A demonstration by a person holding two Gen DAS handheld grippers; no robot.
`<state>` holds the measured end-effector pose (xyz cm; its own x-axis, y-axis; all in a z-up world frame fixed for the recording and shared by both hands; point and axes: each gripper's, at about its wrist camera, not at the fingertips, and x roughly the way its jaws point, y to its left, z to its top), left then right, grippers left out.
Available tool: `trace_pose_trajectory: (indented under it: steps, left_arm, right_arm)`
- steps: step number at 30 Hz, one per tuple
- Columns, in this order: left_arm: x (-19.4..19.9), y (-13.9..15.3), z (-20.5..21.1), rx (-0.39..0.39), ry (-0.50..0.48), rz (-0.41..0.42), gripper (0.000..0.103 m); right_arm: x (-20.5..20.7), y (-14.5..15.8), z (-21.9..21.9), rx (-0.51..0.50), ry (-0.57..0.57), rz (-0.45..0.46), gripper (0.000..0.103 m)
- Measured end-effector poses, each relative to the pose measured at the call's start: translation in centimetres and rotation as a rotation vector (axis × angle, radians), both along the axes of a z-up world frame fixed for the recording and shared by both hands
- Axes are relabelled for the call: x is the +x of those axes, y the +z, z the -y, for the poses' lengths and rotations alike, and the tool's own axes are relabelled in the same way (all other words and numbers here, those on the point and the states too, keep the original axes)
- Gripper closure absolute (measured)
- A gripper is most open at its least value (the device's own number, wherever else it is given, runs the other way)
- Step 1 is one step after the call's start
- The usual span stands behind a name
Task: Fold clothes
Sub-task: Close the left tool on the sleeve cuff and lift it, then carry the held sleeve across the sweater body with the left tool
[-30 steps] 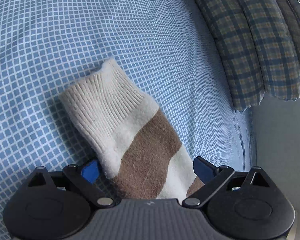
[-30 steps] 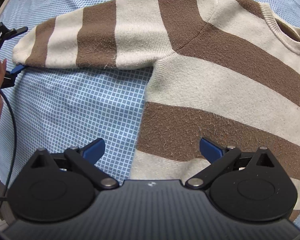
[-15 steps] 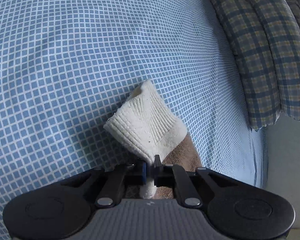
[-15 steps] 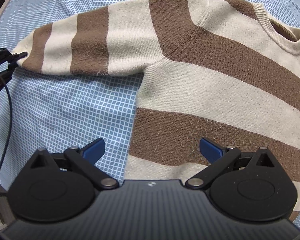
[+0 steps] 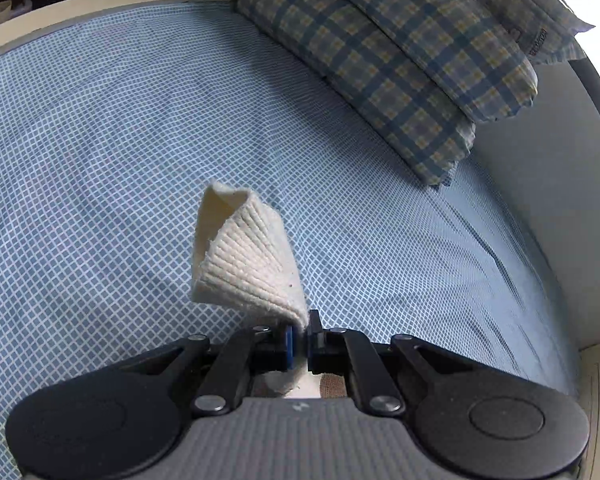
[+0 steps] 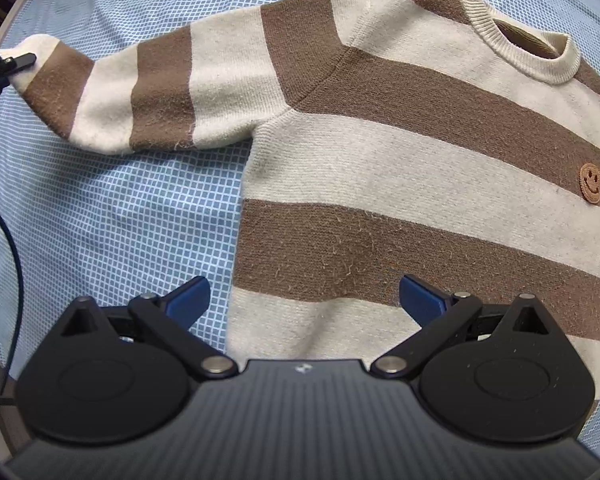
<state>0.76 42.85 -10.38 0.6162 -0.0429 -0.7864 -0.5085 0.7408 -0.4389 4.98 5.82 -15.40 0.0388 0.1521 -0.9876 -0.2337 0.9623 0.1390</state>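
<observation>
The sweater (image 6: 400, 168) is lying flat on the bed (image 6: 132, 216), cream and brown stripes, neck hole toward the far right, little smiley patch (image 6: 590, 182) near the right edge of the right wrist view. One sleeve (image 6: 148, 88) runs out to the left, and the left tool (image 5: 303, 338) is clamped on its ribbed cuff (image 5: 244, 260), blue pads pinched tight with the knit between them. In the left wrist view the cuff stands up off the sheet like a little cone.

Room-wise: lots of bare checked sheet to the left of and beyond the cuff. The plaid pillows (image 5: 400, 60) sit along the far right side of the bed, well apart from the cuff, and the pale bed frame edge (image 5: 100, 8) curves round the far side. On the right wrist side there's open sheet under the sleeve, left of the sweater body.

The right tool (image 6: 304, 300) is spread wide, holding nothing, hovering over the sweater's lower left side edge.

Versus a second ago: the left tool was open around the cuff, now it's shut on it and the cuff has lifted off the bed. The right tool hasn't changed its spread.
</observation>
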Motion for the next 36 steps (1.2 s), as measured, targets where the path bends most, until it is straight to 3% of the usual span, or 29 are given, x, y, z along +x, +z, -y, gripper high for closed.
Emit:
trace_pose_trajectory:
  steps: [10, 13, 16, 22, 27, 32, 36]
  left_arm:
    - [5.9, 2.5, 17.3, 0.290, -0.285, -0.156, 0.097]
    - [6.9, 0.2, 22.3, 0.354, -0.354, -0.201, 0.097]
    - [7.8, -0.1, 25.8, 0.344, -0.415, -0.195, 0.097]
    - [9.6, 1.3, 34.8, 0.426, -0.535, -0.190, 0.097]
    - [11.3, 3.1, 41.2, 0.411, -0.600, -0.153, 0.097]
    - [12.4, 4.9, 48.1, 0.472, -0.672, -0.108, 0.097]
    - [12.0, 7.2, 54.0, 0.526, -0.719, -0.071, 0.097]
  right_arm:
    - [-0.7, 2.1, 5.6, -0.026, -0.116, 0.078, 0.000]
    - [-1.1, 2.9, 8.1, -0.050, -0.157, 0.108, 0.000]
    - [-1.6, 3.4, 11.3, -0.045, -0.227, 0.100, 0.000]
    - [-3.5, 4.3, 17.9, -0.084, -0.356, 0.099, 0.000]
    - [-5.4, 5.3, 22.8, -0.100, -0.462, 0.099, 0.000]
    - [-6.3, 5.7, 26.6, -0.095, -0.520, 0.118, 0.000]
    - [-6.5, 4.9, 30.3, -0.036, -0.577, 0.097, 0.000]
